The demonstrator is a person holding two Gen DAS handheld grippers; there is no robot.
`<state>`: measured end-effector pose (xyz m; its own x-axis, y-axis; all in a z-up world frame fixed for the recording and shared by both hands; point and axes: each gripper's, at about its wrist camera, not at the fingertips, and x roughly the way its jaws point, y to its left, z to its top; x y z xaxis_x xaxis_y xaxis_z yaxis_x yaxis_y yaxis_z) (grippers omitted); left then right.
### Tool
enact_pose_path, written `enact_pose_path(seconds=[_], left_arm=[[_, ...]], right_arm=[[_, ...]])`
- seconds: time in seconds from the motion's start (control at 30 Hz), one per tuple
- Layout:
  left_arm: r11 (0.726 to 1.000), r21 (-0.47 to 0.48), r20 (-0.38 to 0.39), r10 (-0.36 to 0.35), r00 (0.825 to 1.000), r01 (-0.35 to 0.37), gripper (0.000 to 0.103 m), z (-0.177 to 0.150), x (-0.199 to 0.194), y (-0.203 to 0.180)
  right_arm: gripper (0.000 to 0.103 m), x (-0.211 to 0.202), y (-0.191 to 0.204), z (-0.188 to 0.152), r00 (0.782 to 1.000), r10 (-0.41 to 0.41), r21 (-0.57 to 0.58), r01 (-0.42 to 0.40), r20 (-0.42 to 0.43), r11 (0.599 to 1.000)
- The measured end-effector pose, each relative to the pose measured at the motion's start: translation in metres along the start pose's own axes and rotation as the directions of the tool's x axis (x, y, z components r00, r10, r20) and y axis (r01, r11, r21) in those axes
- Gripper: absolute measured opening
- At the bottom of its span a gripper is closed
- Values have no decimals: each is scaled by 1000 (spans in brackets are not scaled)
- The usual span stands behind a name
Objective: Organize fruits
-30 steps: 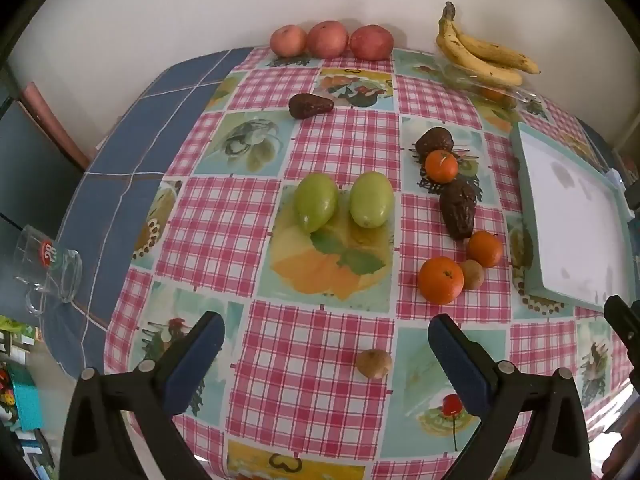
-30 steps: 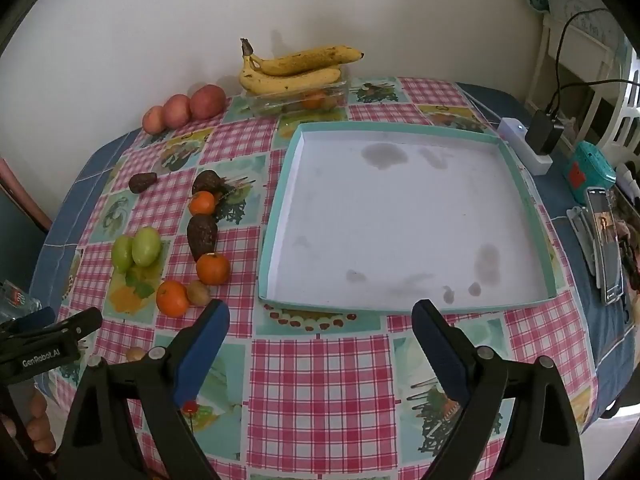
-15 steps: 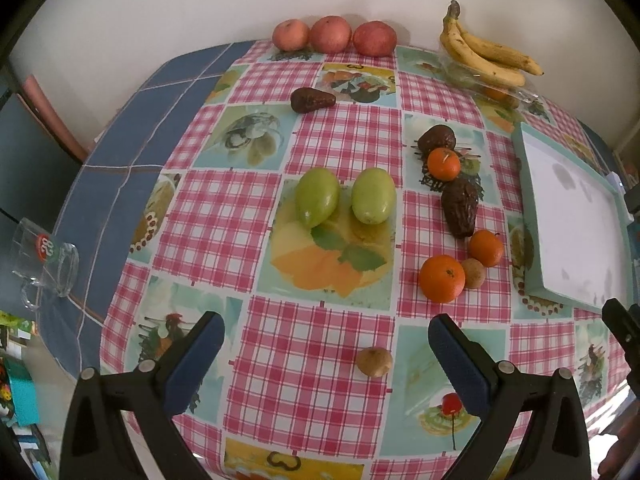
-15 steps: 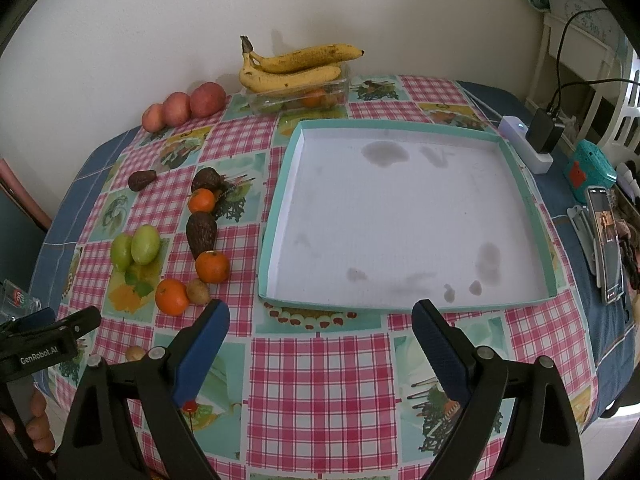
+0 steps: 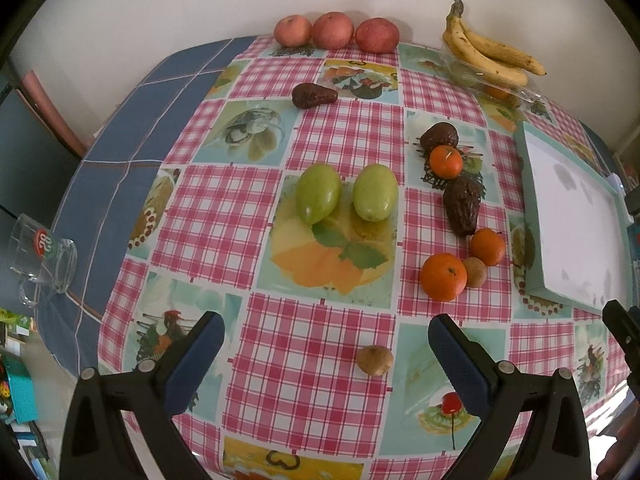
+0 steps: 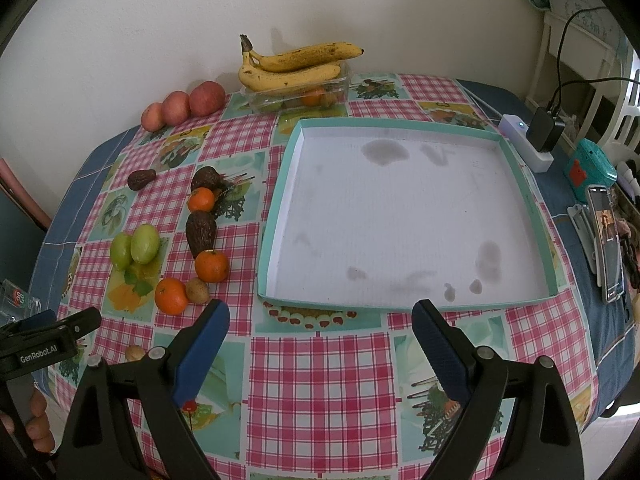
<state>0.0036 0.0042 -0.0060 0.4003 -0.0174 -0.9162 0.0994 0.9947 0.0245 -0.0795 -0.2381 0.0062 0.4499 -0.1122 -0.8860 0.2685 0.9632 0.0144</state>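
Fig.: both claws over the tabletop (image 6: 320,360), start of fruit sorting. Compared w/ the views 1.0 s and 0.5 s ago, the left-wrist view is shifted slightly: the fruit cluster sits a little higher and further off in frame, i.e. the left claw (image 5: 326,344) is drawn back or raised a touch; no fruit is displaced. The right-wrist view is nearly unchanged.

Left claw: released, jaws wide apart, nothing held; the lone kiwi (image 5: 374,360) lies on the cloth between and below them, not touched. Right claw (image 6: 320,330): released, nothing held, hovering just short of the tray's near rim.

Fruit, all on the cloth left of the tray (image 6: 276,216): 2 green mangoes (image 5: 346,197), 3 oranges (image 5: 443,277), a 2nd kiwi (image 5: 475,272) touching the nearest orange, 3 dark avocados (image 5: 462,210), 3 apples (image 5: 334,30) by the wall, bananas (image 6: 294,66) on a clear box.

Reading: tray is bare, so no sorting is done yet; the shift is judged a small repositioning before a first pick, prob. the lone kiwi.
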Motion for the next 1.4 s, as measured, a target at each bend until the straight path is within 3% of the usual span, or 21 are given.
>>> enact_pose_path(seconds=[0.57, 0.67, 0.83, 0.9, 1.0, 1.1, 1.17, 1.3, 1.4], left_arm=[[1000, 1, -34, 4, 999, -4, 103, -2, 3, 1], [998, -39, -47, -57, 997, 56, 103, -1, 4, 9], [977, -58, -36, -209, 977, 207, 103, 7, -2, 25], [975, -27, 19, -219, 976, 219, 103, 10, -8, 31], [988, 62, 98, -147, 984, 141, 103, 11, -10, 36], [984, 133, 32, -120, 992, 115, 103, 10, 1, 38], [978, 132, -22, -162, 987, 163, 103, 5, 9, 44], [959, 191, 13, -215, 976, 209, 103, -3, 15, 37], [941, 282, 5, -197, 980, 188, 102, -11, 24, 19]], right_arm=[[93, 0, 0, 2, 1000, 3, -2, -3, -3, 1000], [93, 1, 0, 1, 1000, 7, 0, -7, -4, 1000], [93, 4, 0, -2, 1000, 13, -1, -13, -6, 1000], [93, 5, 2, 0, 1000, 20, -6, -20, -2, 1000], [93, 7, 4, 2, 999, 42, -12, -42, 0, 999], [93, 7, 8, 3, 998, 58, -14, -58, 12, 998], [93, 6, 9, 4, 997, 72, -6, -72, 28, 997], [93, 8, 11, 6, 997, 70, 1, -70, 26, 998], [93, 14, 12, 8, 997, 71, -3, -71, 0, 997]])
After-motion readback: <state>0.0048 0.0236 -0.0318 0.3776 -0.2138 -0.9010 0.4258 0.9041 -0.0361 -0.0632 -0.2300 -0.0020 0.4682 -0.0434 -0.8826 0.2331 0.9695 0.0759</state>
